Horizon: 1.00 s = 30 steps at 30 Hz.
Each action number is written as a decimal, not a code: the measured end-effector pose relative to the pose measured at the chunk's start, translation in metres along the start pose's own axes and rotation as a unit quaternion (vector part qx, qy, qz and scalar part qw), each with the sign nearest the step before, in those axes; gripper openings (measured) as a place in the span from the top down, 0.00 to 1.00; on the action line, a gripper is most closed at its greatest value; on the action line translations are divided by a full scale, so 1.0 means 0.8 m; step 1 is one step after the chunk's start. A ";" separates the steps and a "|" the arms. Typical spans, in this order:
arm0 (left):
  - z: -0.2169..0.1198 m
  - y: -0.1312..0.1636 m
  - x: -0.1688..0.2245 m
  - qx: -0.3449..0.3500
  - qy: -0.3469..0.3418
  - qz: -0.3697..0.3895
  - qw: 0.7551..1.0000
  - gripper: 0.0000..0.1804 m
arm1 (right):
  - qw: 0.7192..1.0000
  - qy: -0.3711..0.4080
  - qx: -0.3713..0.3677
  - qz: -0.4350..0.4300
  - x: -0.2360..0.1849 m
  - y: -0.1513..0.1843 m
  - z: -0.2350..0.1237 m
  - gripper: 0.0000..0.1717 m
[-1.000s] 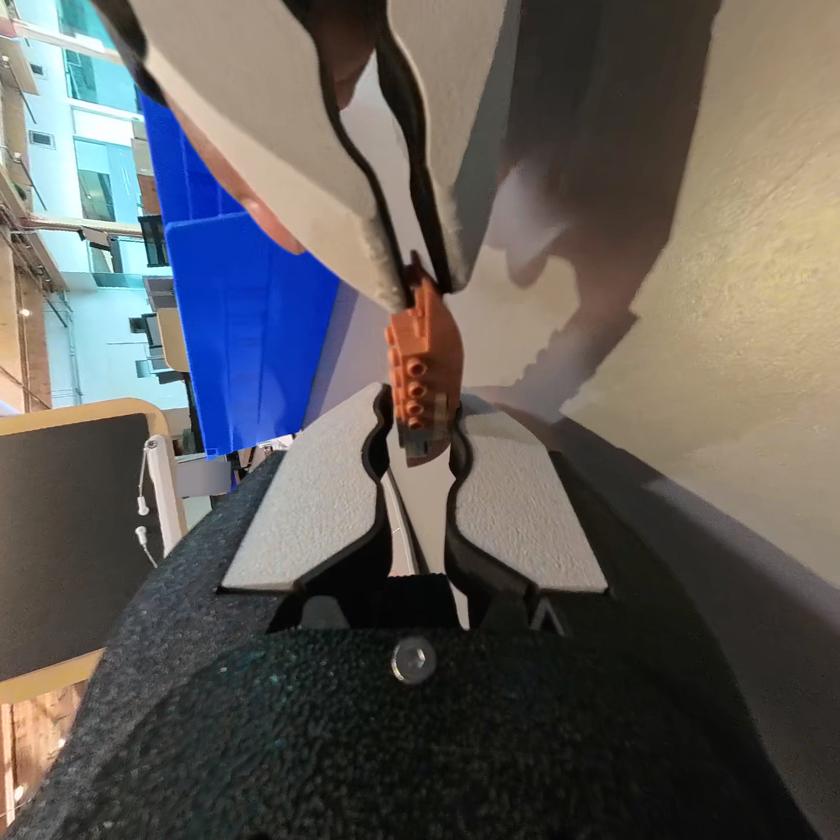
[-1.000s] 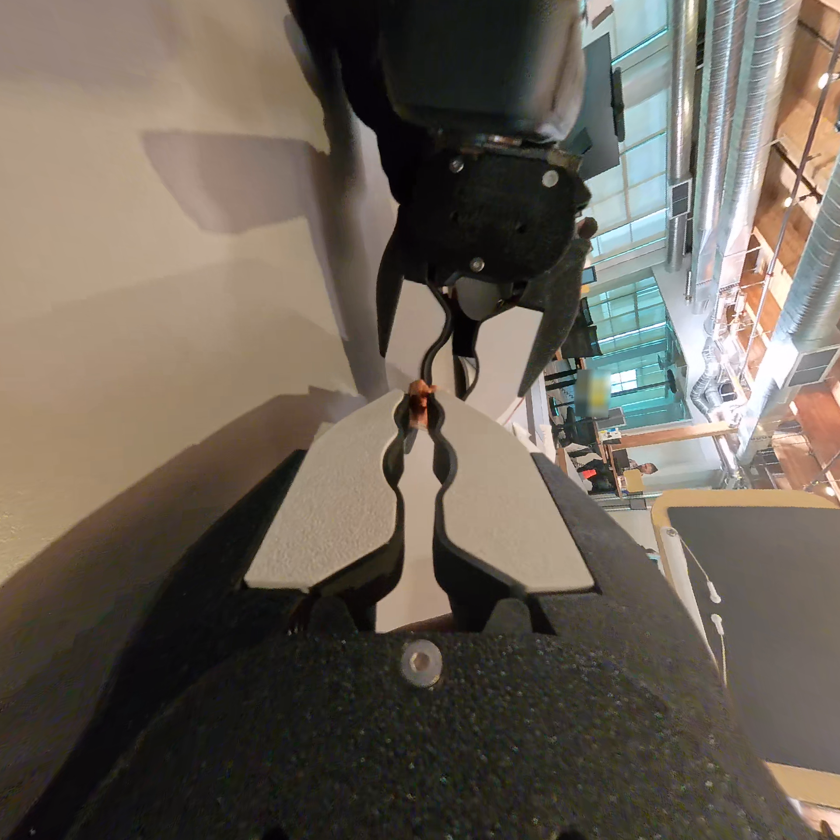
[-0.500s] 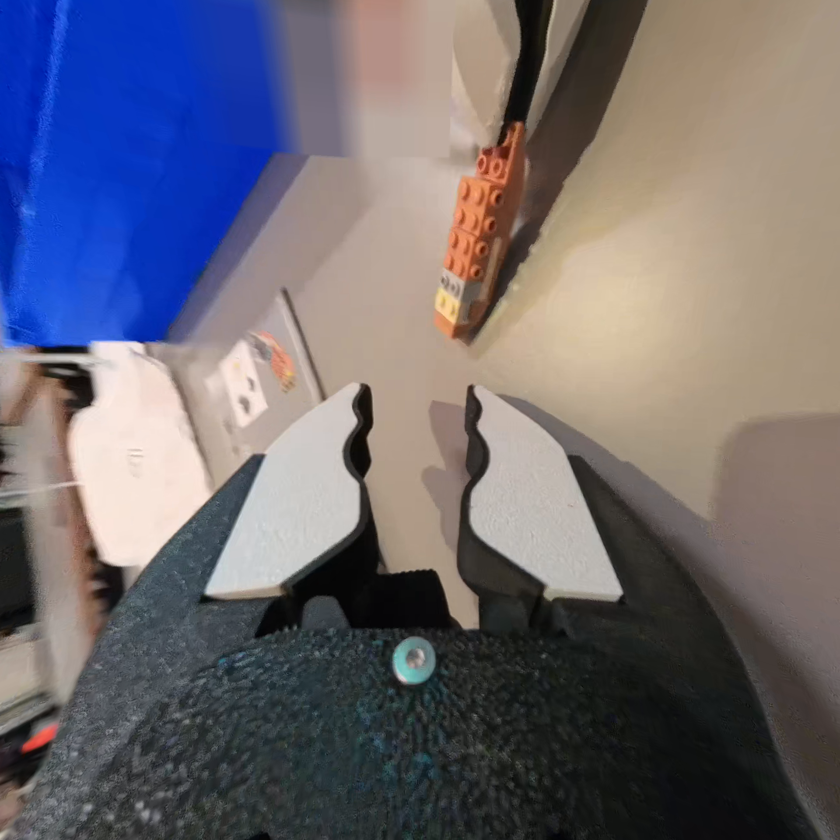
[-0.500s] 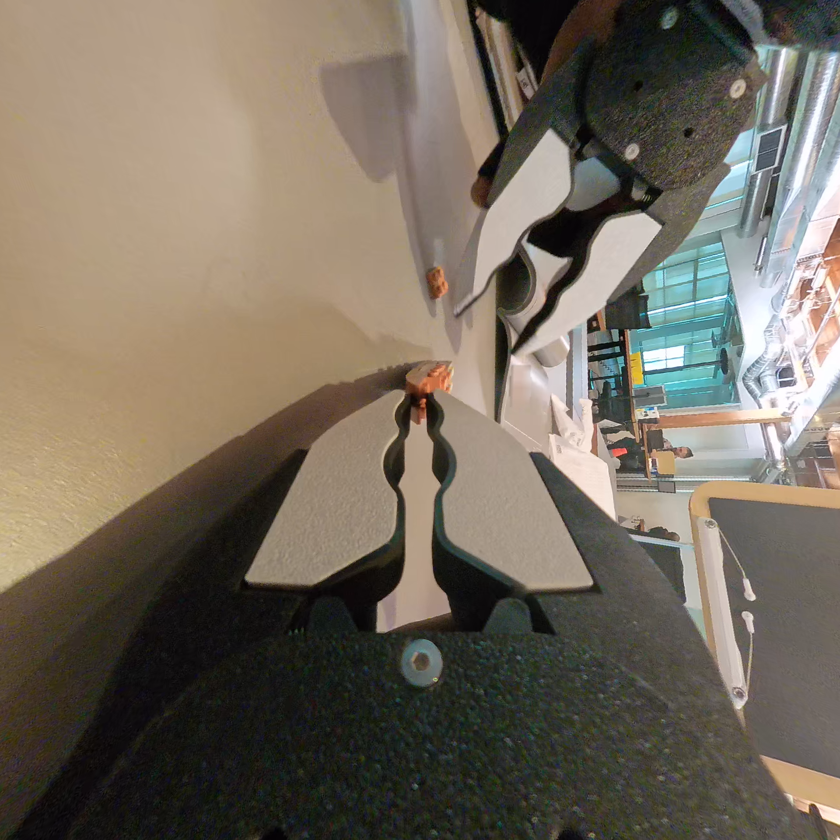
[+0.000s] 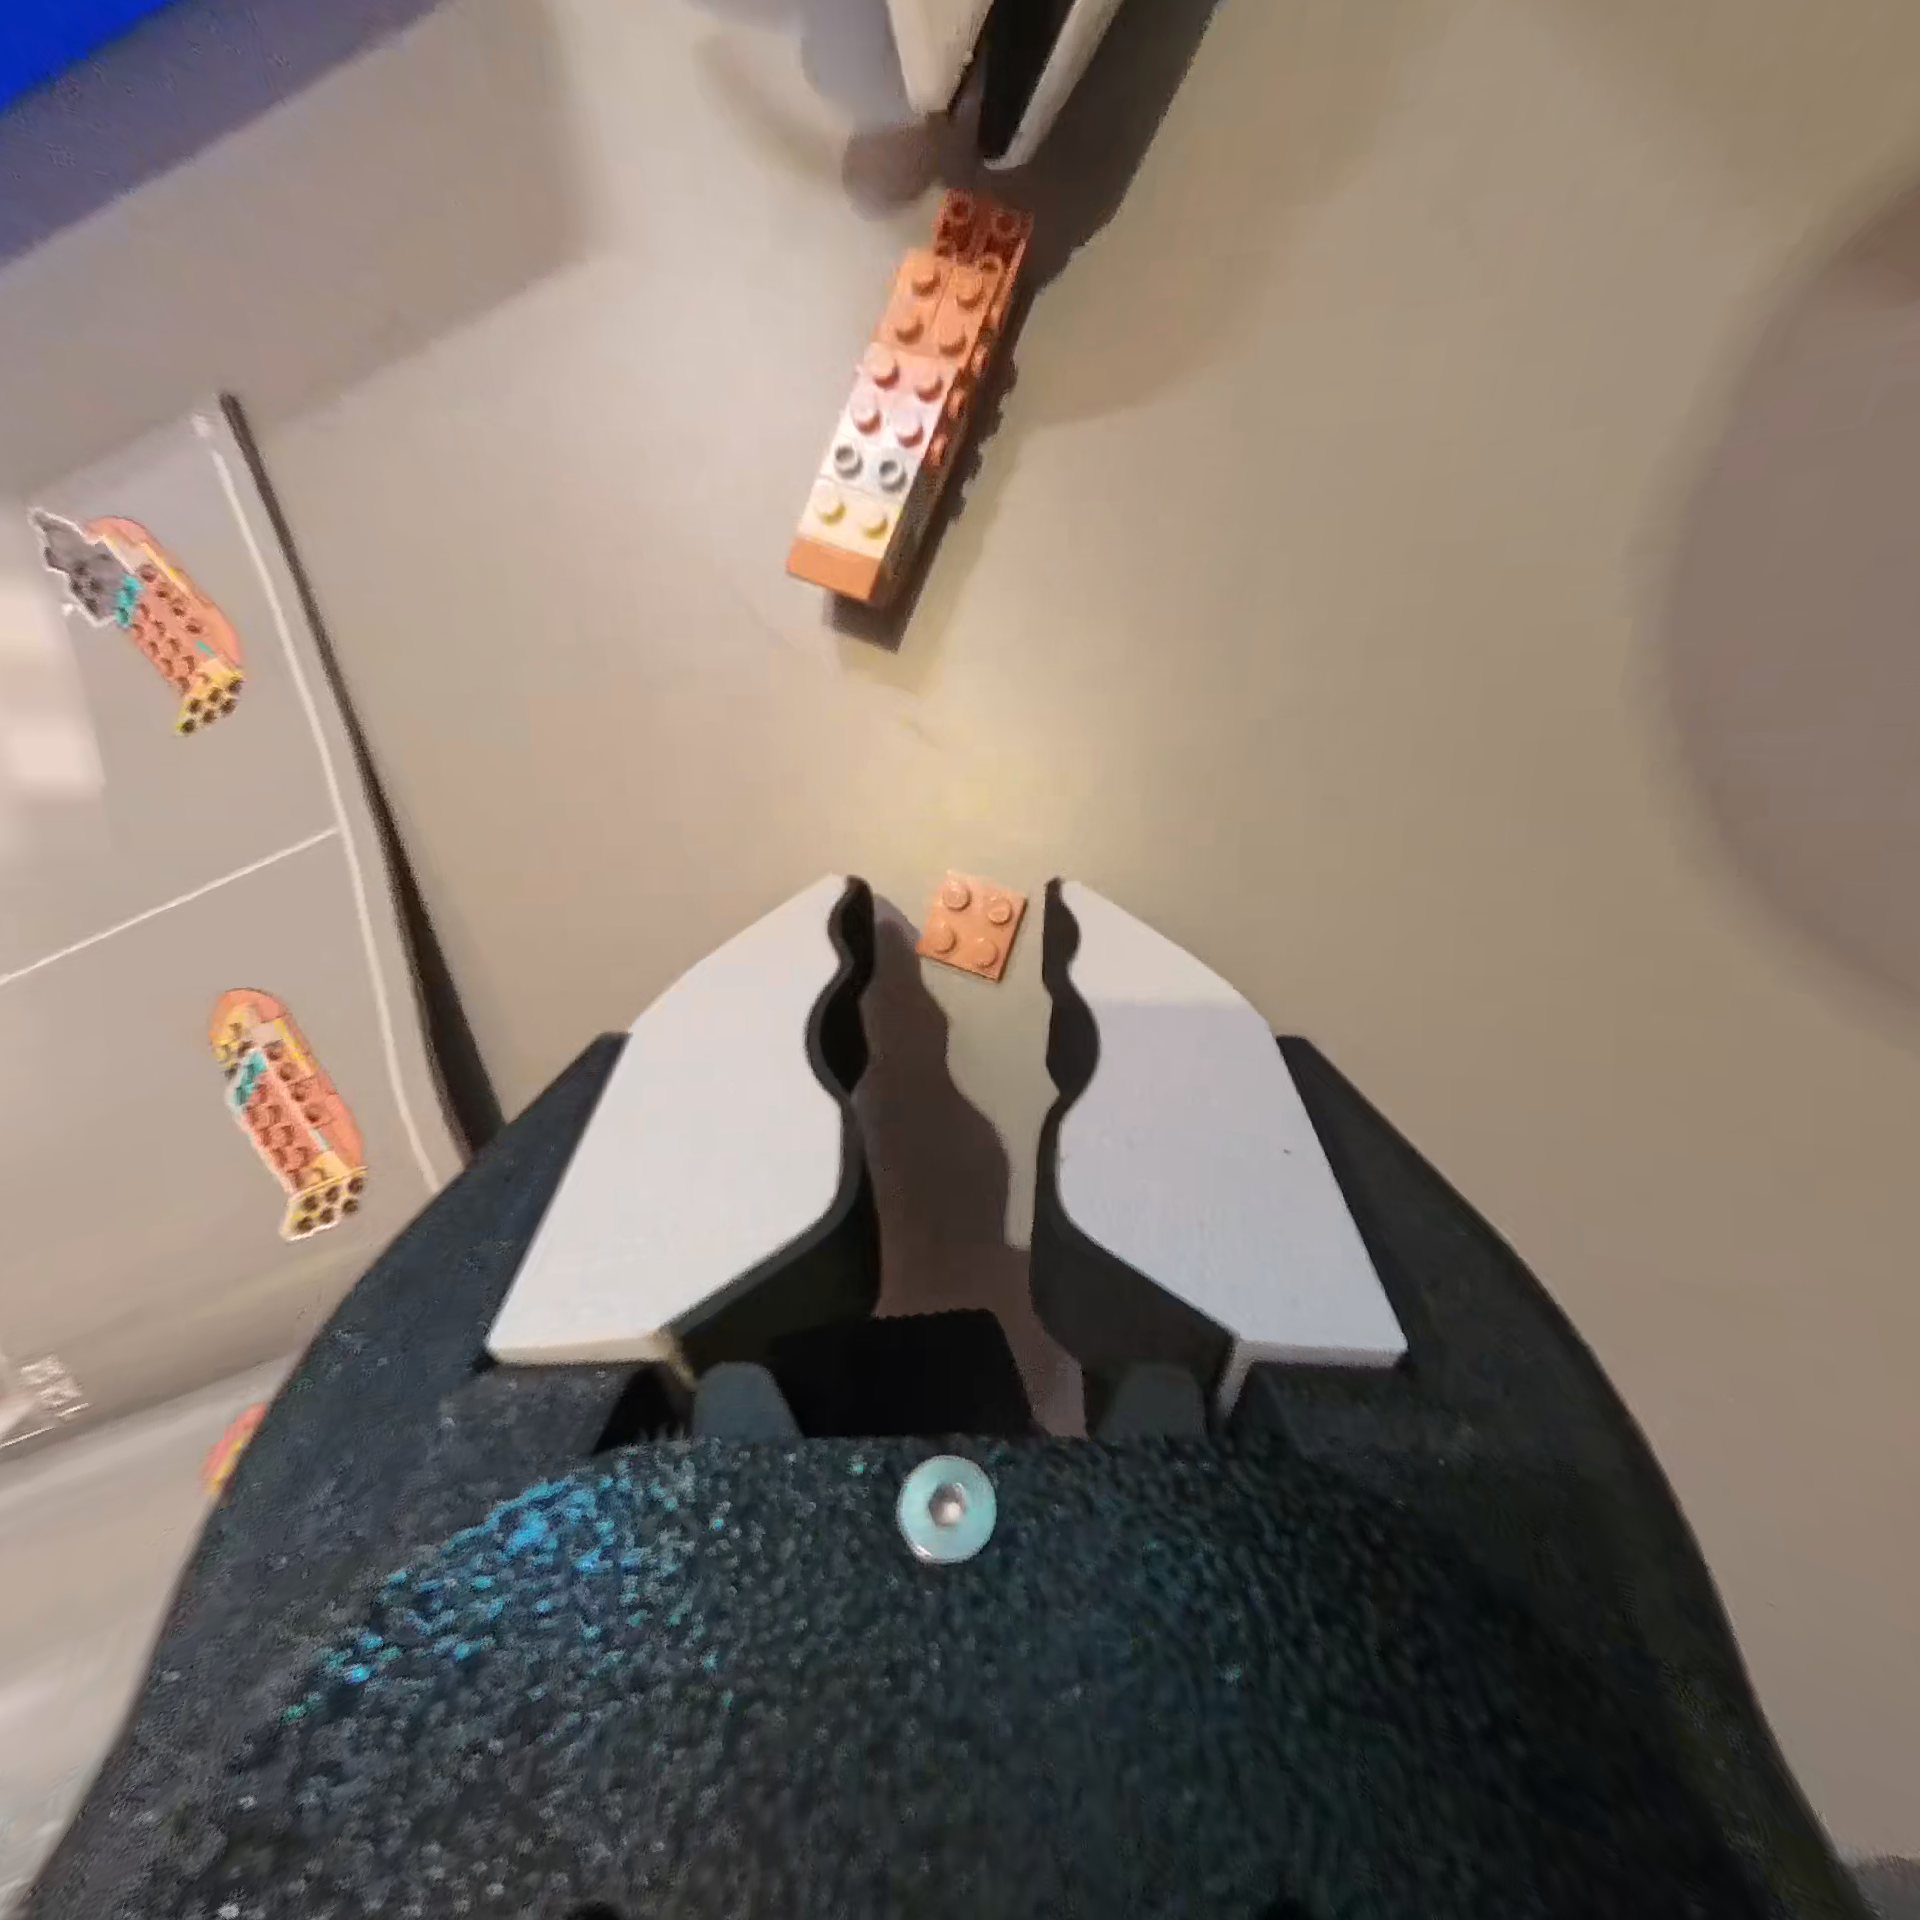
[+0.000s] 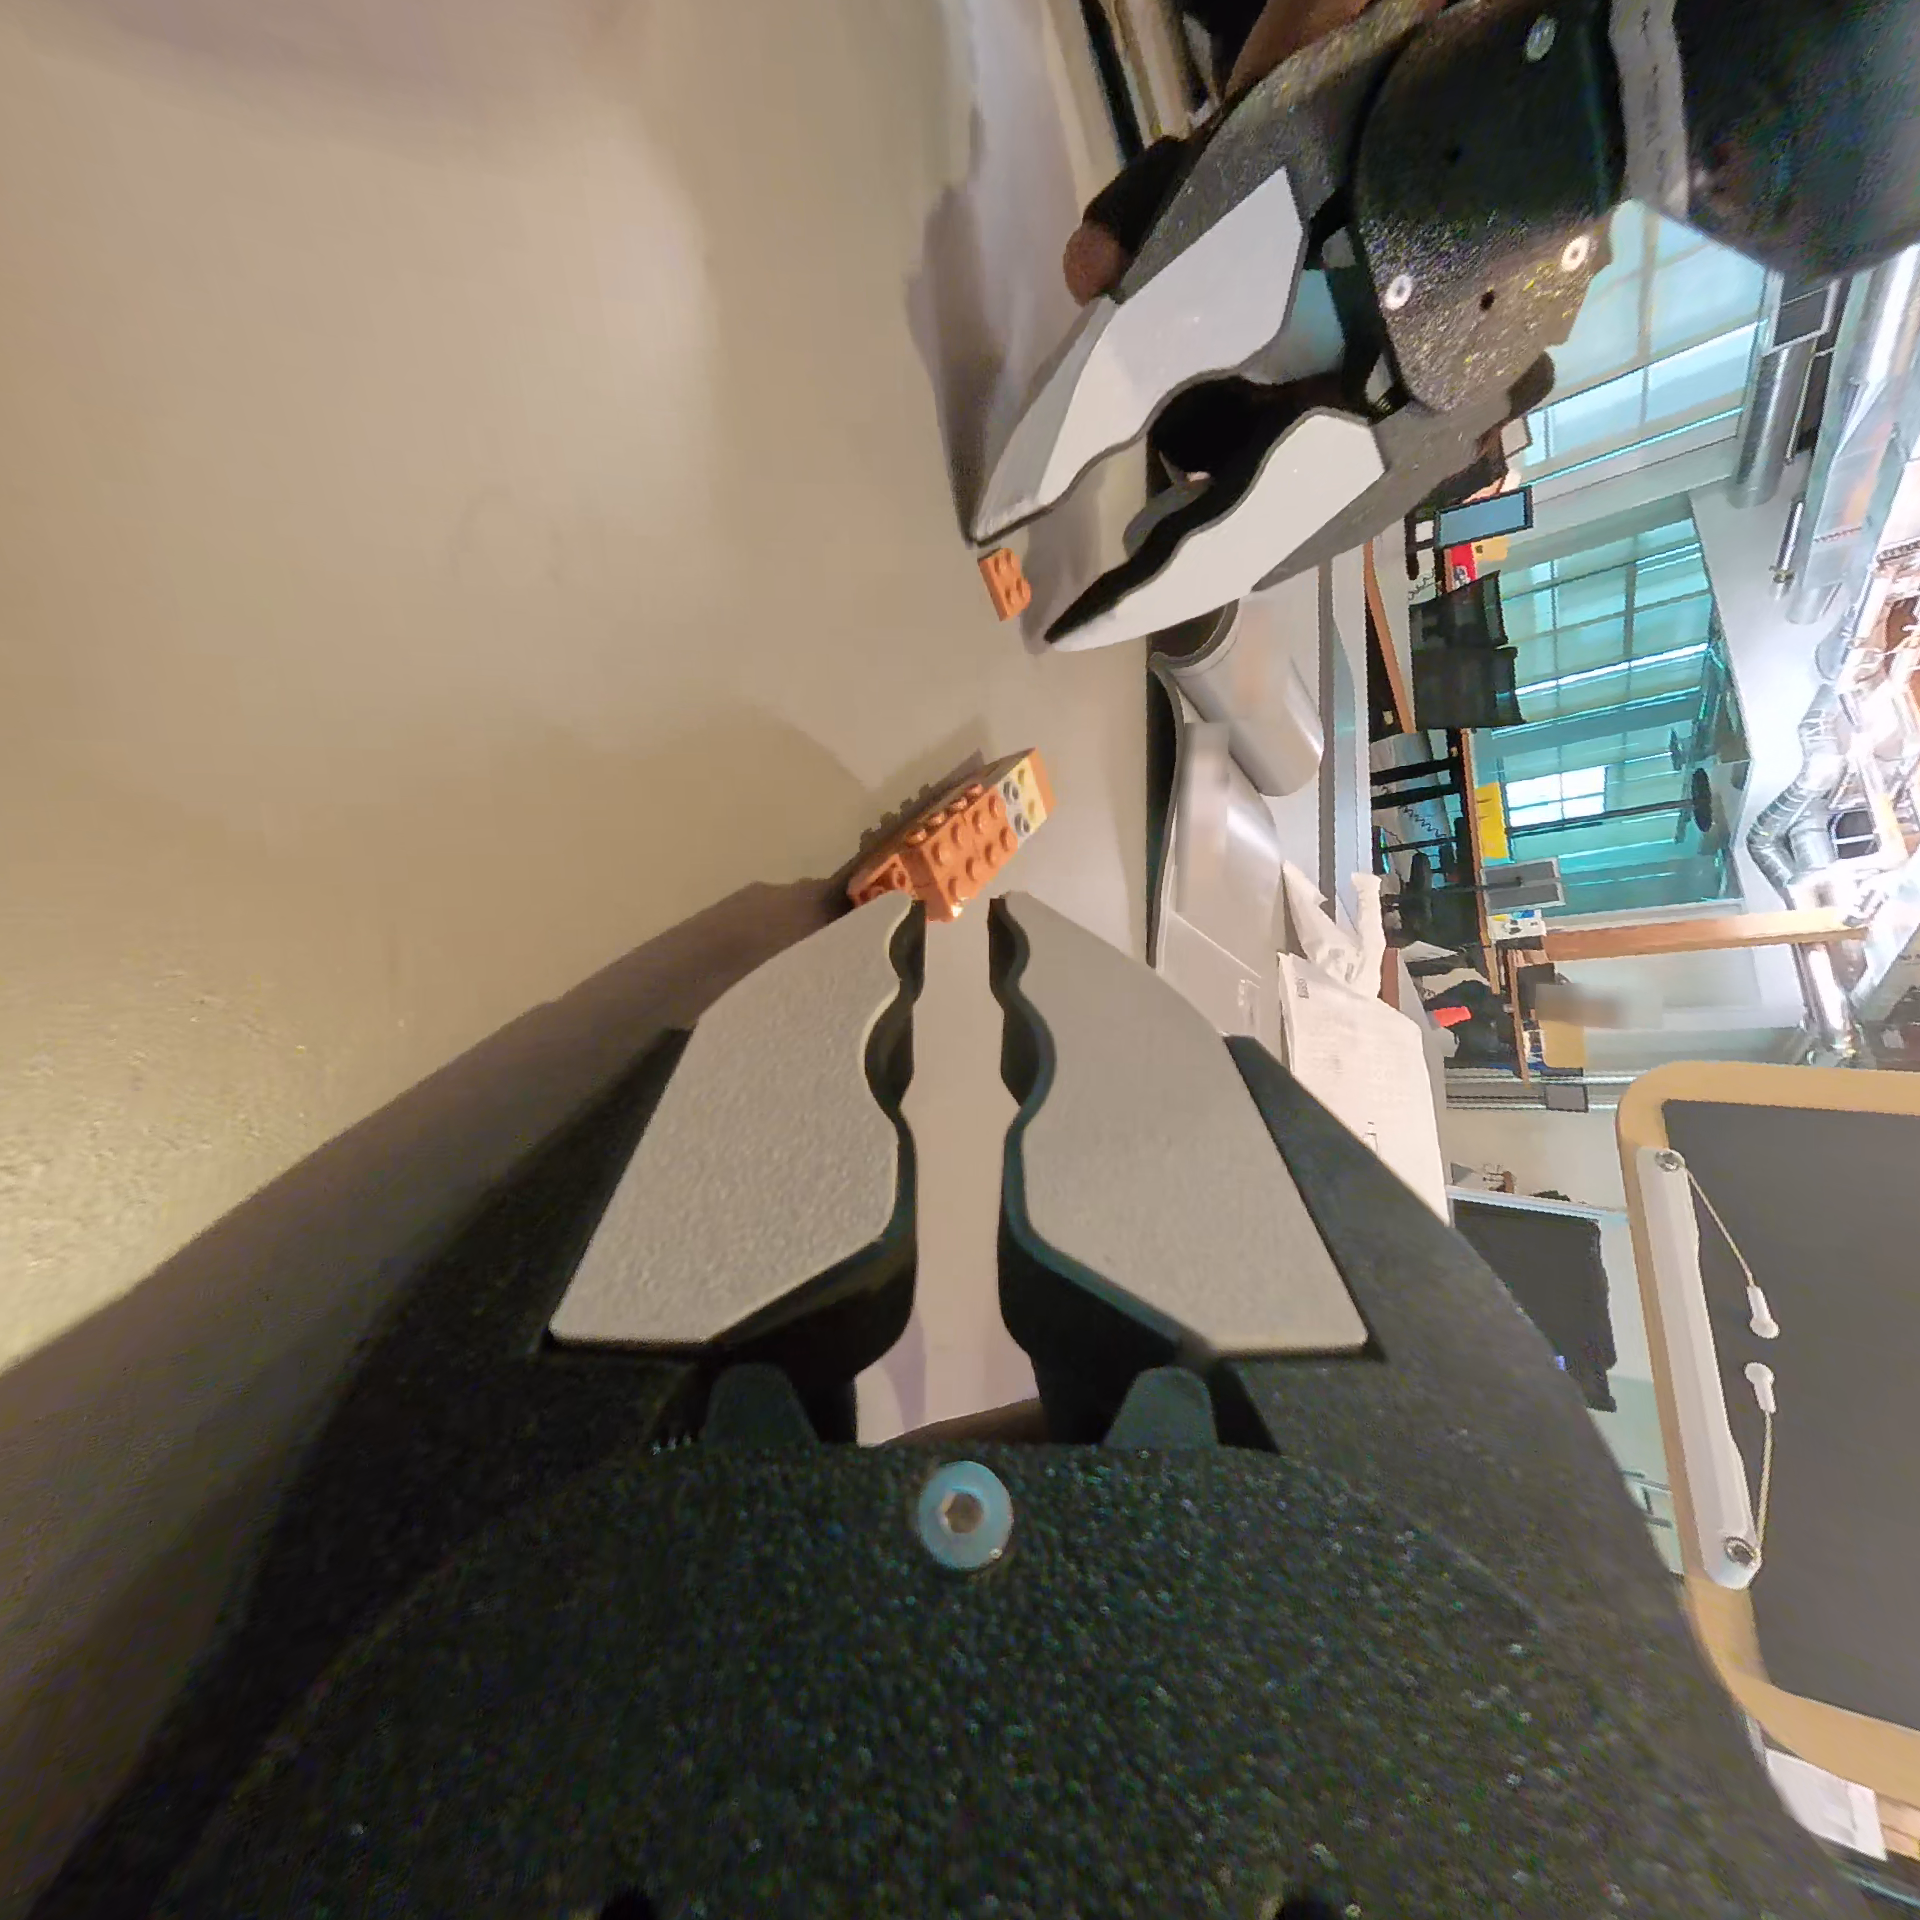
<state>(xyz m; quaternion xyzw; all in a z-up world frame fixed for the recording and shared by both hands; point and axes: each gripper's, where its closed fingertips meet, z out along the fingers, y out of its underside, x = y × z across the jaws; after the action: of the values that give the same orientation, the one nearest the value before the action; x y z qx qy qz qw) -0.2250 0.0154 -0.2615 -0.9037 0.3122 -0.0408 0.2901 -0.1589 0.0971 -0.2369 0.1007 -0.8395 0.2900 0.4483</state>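
Left gripper (image 5: 951, 914): fingers spread, bare, hovering astride small orange plate (image 5: 971, 927) on bench (image 5: 1351, 623). Right gripper (image 6: 954, 914): fingers slightly parted, bare, just beside orange brick assembly (image 6: 961, 842).

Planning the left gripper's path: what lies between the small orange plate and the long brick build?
Only bare table lies between plate and build, seen in the left wrist view.

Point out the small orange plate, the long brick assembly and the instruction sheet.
small orange plate (image 5: 971, 928), left wrist view, studded top
long brick assembly (image 5: 914, 405), left wrist view, studded top face
instruction sheet (image 5: 156, 831), left wrist view, bare grey area
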 end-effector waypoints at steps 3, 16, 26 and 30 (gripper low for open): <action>0.001 0.003 0.005 0.005 0.024 -0.010 1.000 0.91 | 1.000 0.002 0.003 0.003 0.001 -0.001 -0.001 0.93; 0.006 -0.012 0.017 0.079 -0.013 -0.004 0.997 0.92 | 0.991 0.010 0.050 0.120 0.020 -0.001 -0.005 0.93; 0.006 -0.018 0.019 0.110 0.000 -0.030 0.993 0.97 | 0.984 0.002 0.057 0.169 0.022 0.008 0.002 0.93; 0.006 -0.018 0.019 0.113 0.004 -0.034 0.993 0.97 | 0.984 0.002 0.055 0.169 0.021 0.009 0.002 0.93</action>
<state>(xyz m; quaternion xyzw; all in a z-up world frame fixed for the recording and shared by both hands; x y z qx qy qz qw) -0.2037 0.0182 -0.2593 -0.8751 0.2758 -0.0888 0.3875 -0.1729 0.1031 -0.2268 -0.0184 -0.8264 0.4078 0.3879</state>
